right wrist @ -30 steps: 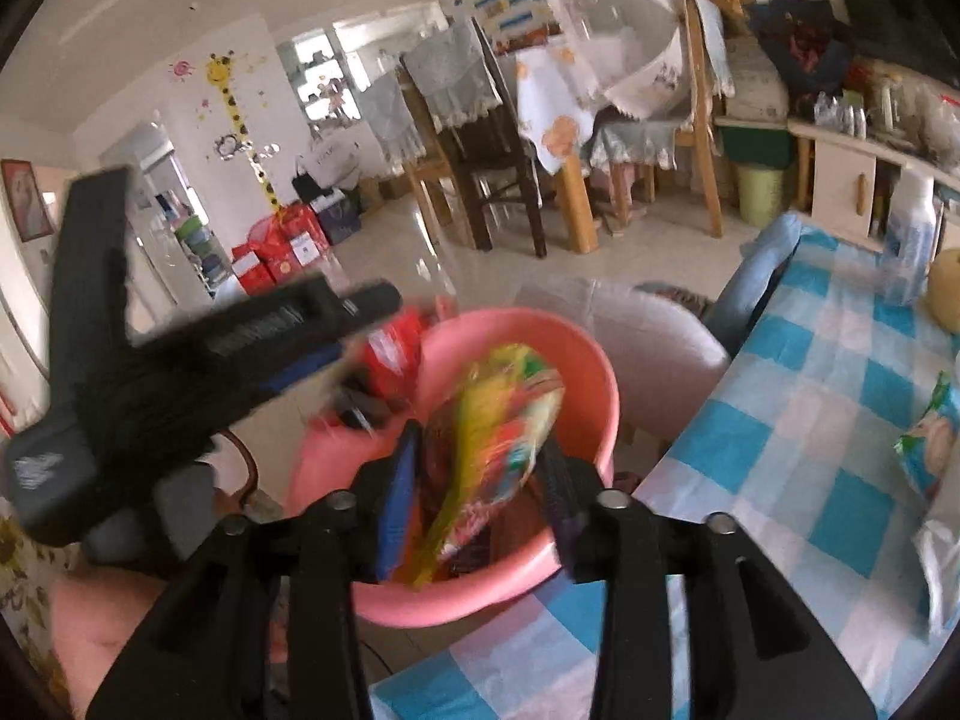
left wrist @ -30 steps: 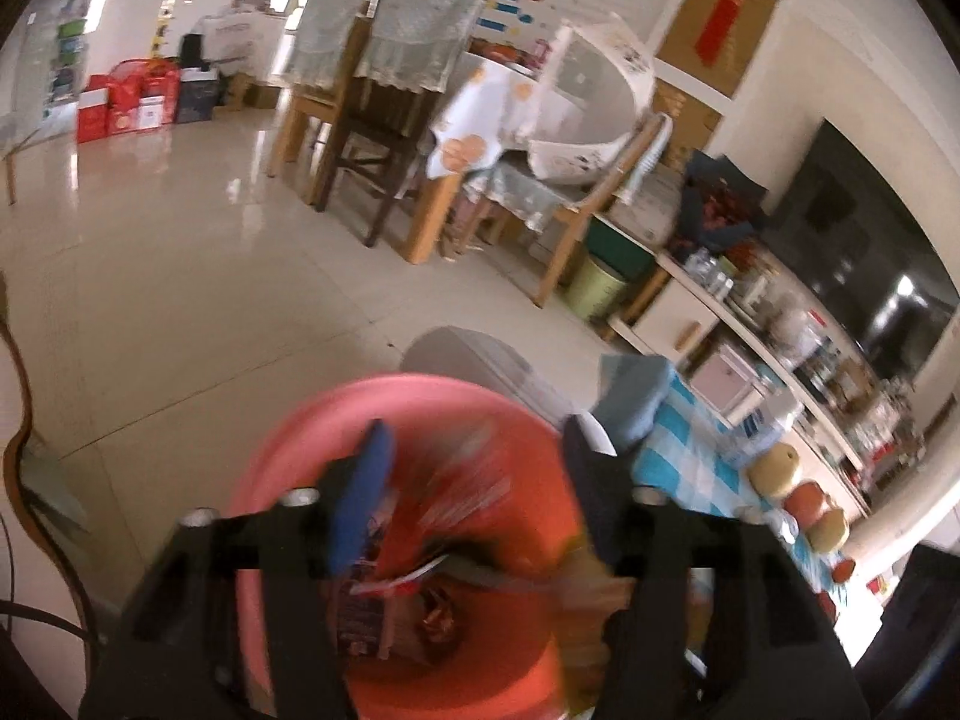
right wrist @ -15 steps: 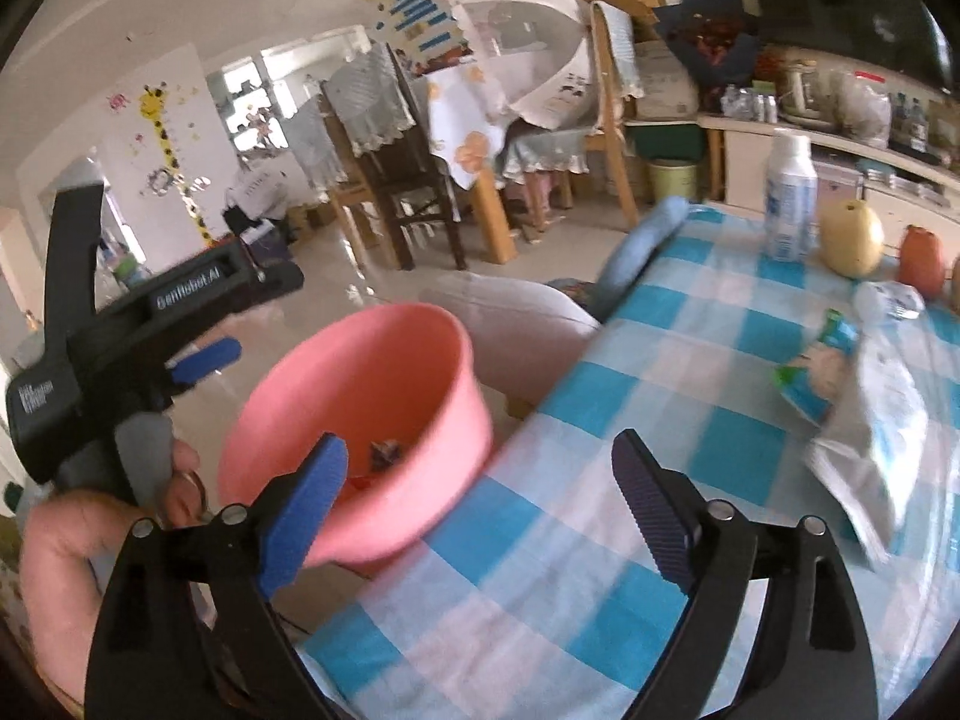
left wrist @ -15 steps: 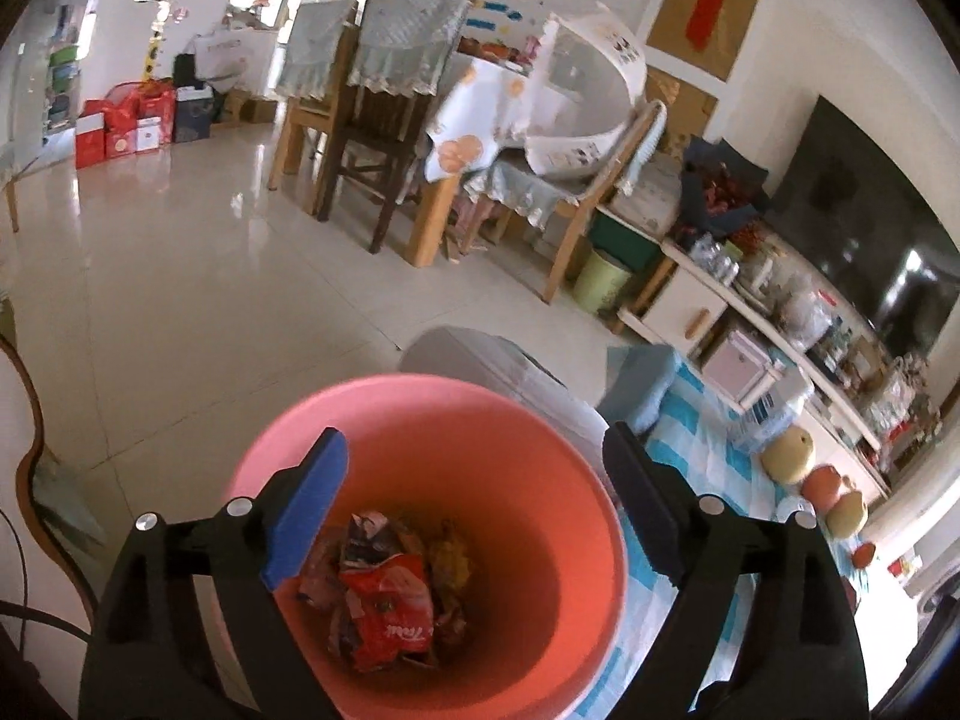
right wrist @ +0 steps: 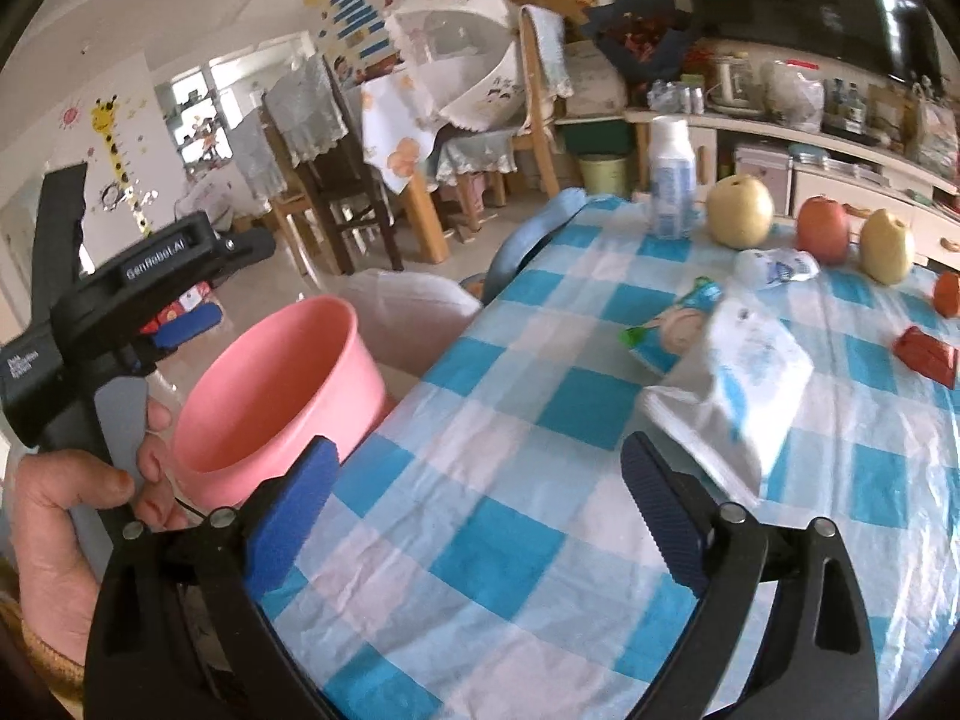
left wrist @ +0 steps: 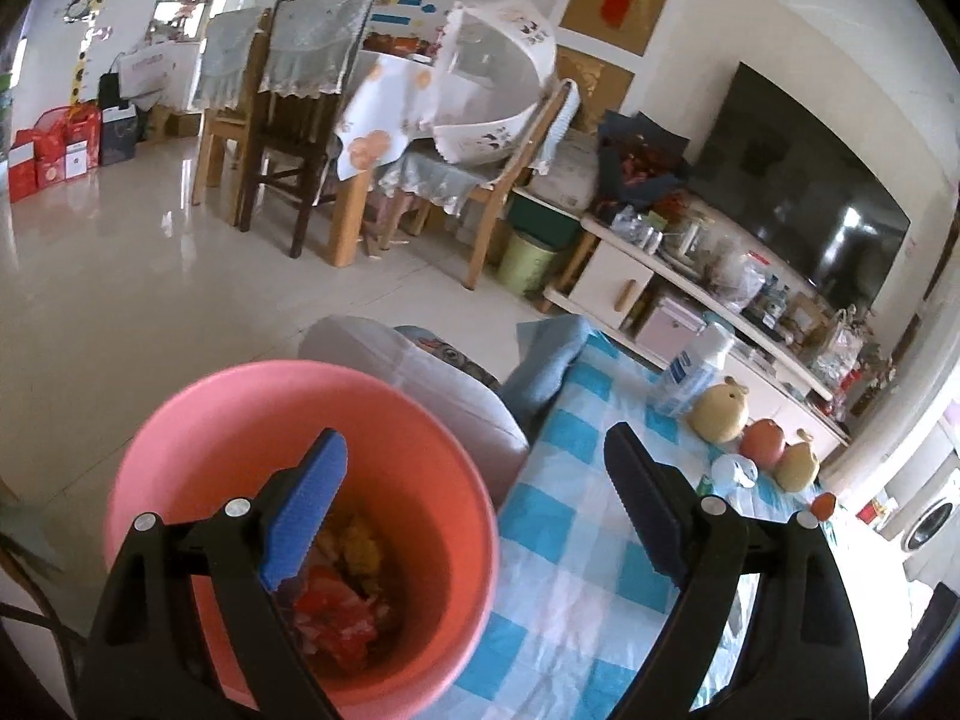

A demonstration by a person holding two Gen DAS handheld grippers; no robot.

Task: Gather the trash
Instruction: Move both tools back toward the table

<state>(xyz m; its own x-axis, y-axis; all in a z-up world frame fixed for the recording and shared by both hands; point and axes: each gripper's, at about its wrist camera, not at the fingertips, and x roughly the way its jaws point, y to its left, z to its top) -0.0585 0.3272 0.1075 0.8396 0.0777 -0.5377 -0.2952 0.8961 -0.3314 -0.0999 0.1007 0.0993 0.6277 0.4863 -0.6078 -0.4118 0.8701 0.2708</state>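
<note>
Over by the checked worktop [right wrist: 540, 480], the right gripper [right wrist: 474, 504] hangs with its jaws spread wide and nothing between them, and the thing to watch is the white plastic wrapper [right wrist: 738, 384] lying ahead of it and a touch to the right, near its right finger. That crumpled wrapper runs lengthwise from near the gripper toward the far side of the worktop, with a small green-and-blue packet [right wrist: 666, 330] just beyond it and a red wrapper [right wrist: 927, 357] well off to the right. My guess is the right side takes this one, because it is plainly the nearer. Meanwhile the left gripper [left wrist: 474, 510] is also spread and empty, hovering over the pink bucket [left wrist: 180, 468], which sits off the left edge of the worktop with bright crumpled wrappers [left wrist: 342, 612] already at its bottom. Fruit [right wrist: 739, 211] and a bottle [right wrist: 672, 186] stand along the far edge, well apart from the grippers.
</note>
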